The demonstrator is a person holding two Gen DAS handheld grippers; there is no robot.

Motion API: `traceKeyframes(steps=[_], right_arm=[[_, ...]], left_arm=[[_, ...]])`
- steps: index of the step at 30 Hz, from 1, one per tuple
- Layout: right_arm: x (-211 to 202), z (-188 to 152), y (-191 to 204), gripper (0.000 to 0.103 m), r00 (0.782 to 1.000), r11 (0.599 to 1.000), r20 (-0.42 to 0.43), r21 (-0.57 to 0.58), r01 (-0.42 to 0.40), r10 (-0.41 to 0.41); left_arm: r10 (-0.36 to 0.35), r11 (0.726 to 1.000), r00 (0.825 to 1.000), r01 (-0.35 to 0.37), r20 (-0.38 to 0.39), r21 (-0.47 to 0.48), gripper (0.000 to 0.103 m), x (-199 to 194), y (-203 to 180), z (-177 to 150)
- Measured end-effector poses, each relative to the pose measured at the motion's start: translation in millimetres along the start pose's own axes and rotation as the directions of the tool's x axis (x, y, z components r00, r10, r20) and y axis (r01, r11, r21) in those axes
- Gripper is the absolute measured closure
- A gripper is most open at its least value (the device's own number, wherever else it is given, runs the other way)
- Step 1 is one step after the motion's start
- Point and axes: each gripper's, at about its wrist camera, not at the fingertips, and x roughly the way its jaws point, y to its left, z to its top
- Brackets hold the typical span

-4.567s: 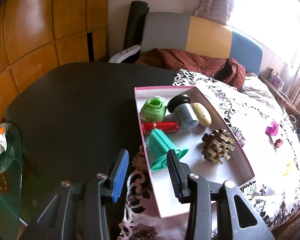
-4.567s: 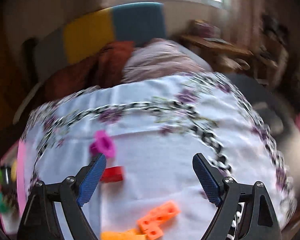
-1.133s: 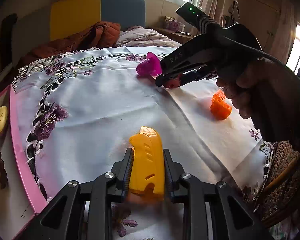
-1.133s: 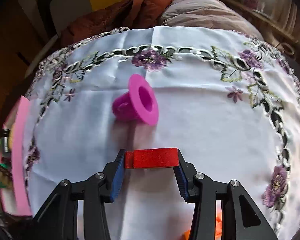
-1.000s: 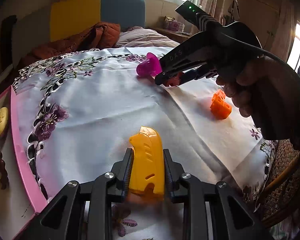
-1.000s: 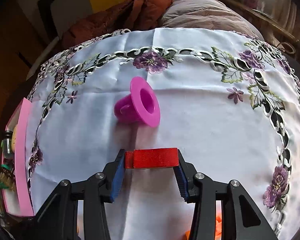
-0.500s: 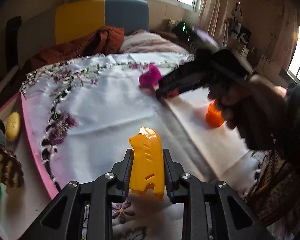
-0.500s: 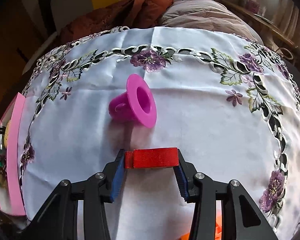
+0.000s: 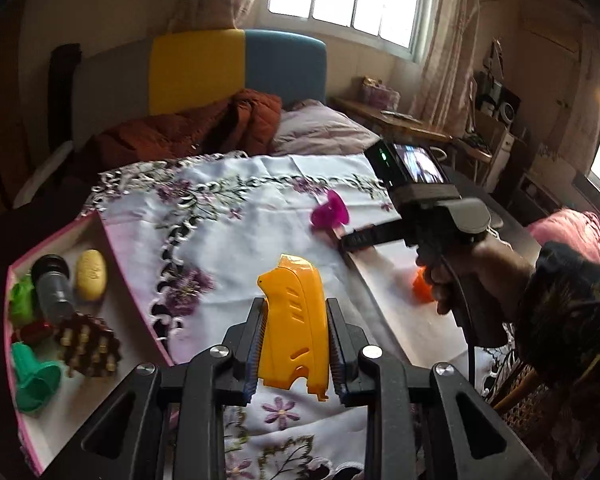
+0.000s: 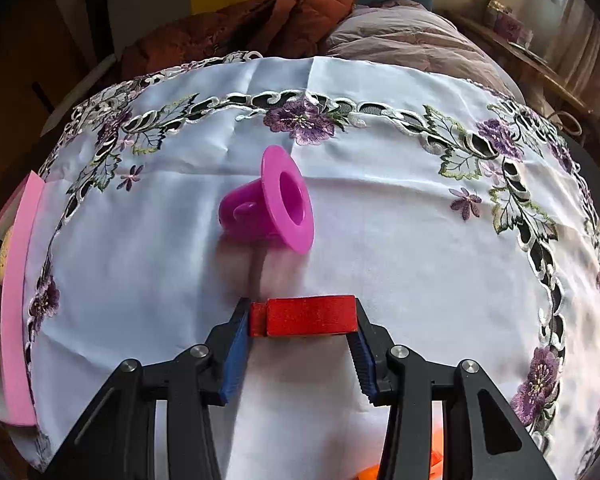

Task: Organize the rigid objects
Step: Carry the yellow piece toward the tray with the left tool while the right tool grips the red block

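White embroidered tablecloth (image 10: 380,240), sunlit bedroom, pink tray (image 9: 136,300)

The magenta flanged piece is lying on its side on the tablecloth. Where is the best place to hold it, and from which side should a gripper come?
Probably grip the narrow barrel of the magenta flanged piece, coming down from above with one finger on each side. It lies tipped over on the tablecloth, so the barrel's sides are exposed, while the wide flange stands on edge and looks too broad and thin to pinch well.
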Motion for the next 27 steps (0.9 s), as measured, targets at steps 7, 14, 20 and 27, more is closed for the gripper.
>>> traceKeyframes(steps=[7,14,20,27], right_arm=[[1.2,0.1,1.3,0.057,1.0,1.0,0.005,-0.01,0.006,-0.006],[1.1,-0.5,1.7,0.057,1.0,1.0,0.006,-0.012,0.012,-0.012],[0.8,-0.6,1.7,0.057,1.0,1.0,0.005,-0.013,0.012,-0.012],[0.9,-0.7,2.5,0.057,1.0,1.0,0.005,-0.019,0.016,-0.016]], left_arm=[[0.034,0.998,0.999,-0.034,0.018,-0.047,0.075,-18.1,19.1,1.8],[0.079,0.993,0.997,-0.078,0.012,-0.091,0.075,-25.9,40.2,-4.6],[0.106,0.984,0.994,-0.104,0.004,-0.147,0.075,-35.9,66.8,-14.6],[0.196,0.944,0.981,-0.192,-0.014,-0.268,0.075,-56.8,125.9,-32.1]])
